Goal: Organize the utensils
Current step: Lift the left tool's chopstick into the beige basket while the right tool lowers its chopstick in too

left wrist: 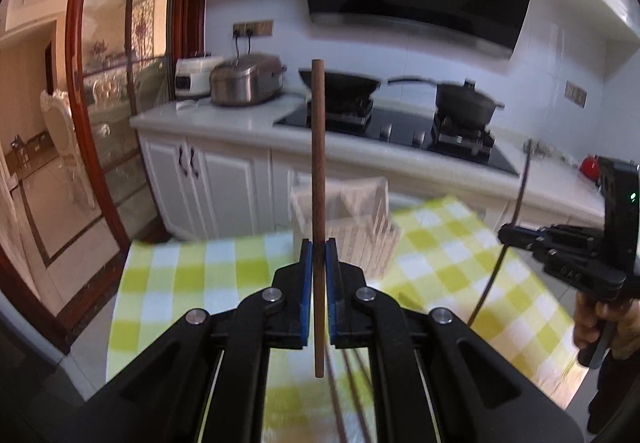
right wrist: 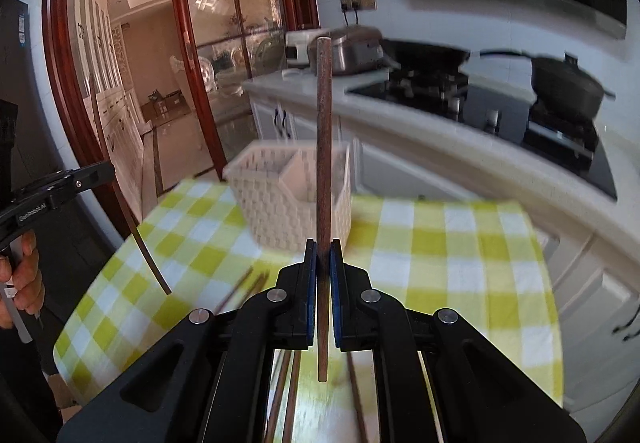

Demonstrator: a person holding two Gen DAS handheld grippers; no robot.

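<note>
Above checked cloth (right wrist: 440,243), each claw clamps round wooden chopstick: left claw (left wrist: 319,255), right claw (right wrist: 324,255); woven basket (right wrist: 280,199) behind.

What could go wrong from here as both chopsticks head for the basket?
1. Each gripper, left and right, pinches its chopstick low on the shaft, so a long part stands free and it could pivot or slip.
2. The white basket looks light and might be pushed along the checked cloth.
3. Loose chopsticks on the cloth could be swept off.
</note>
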